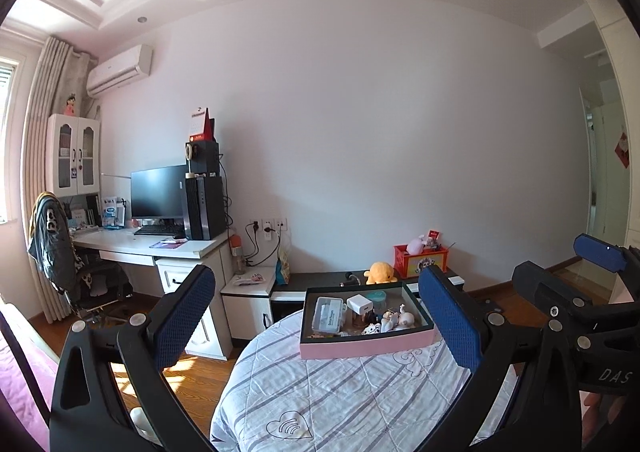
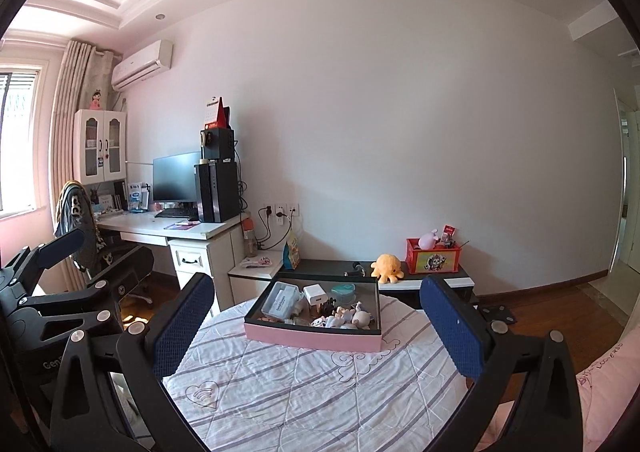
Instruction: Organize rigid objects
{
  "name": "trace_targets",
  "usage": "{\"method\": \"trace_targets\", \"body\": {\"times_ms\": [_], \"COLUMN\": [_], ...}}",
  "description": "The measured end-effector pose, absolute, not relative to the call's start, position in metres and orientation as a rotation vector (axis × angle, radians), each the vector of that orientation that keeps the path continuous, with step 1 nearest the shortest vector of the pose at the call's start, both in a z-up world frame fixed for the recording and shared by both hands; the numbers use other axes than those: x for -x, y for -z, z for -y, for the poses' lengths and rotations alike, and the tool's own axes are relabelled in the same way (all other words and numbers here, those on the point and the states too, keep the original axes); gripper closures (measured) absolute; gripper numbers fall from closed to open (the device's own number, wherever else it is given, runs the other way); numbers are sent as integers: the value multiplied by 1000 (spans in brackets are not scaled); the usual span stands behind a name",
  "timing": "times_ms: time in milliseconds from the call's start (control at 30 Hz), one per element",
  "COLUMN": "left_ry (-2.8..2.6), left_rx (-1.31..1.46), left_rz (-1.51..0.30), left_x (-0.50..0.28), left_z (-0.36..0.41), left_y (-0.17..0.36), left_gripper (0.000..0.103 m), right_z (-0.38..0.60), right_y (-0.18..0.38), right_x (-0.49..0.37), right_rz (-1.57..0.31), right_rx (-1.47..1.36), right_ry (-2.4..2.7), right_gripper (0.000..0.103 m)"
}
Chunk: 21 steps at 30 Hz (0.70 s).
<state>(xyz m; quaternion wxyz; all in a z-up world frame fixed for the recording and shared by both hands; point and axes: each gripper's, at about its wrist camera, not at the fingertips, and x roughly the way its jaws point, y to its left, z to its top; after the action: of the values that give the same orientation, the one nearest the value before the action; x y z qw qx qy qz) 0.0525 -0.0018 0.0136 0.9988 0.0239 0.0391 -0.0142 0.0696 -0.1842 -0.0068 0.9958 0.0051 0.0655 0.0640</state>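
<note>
Both hand-held grippers (image 1: 318, 316) (image 2: 316, 322) gape empty before the rectangular pink-walled tray (image 2: 312, 338).

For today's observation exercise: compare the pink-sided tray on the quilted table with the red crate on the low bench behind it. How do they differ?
The pink-sided tray is shallow and wide; the red crate is taller and narrower. The tray sits near on the quilted table; the crate stands on the low bench by the wall. The tray holds small hard items; a pink plush pokes out of the crate. Both are open-topped containers.
</note>
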Motion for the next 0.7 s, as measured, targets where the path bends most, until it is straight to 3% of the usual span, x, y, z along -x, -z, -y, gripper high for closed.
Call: {"method": "trace_targets", "body": {"times_ms": [333, 700], "left_ry": [9, 5], "left_rx": [-44, -51], "left_rz": [0, -8], "left_x": [8, 10], "left_z": [-3, -3], "left_y": [-20, -16], "left_gripper": [0, 0], "right_z": [178, 173], "right_y": [-1, 1], "right_x": [-11, -5], "right_rz": [-47, -40], "right_rx": [-5, 7], "right_ry": [-101, -95], "right_gripper": [0, 0]}}
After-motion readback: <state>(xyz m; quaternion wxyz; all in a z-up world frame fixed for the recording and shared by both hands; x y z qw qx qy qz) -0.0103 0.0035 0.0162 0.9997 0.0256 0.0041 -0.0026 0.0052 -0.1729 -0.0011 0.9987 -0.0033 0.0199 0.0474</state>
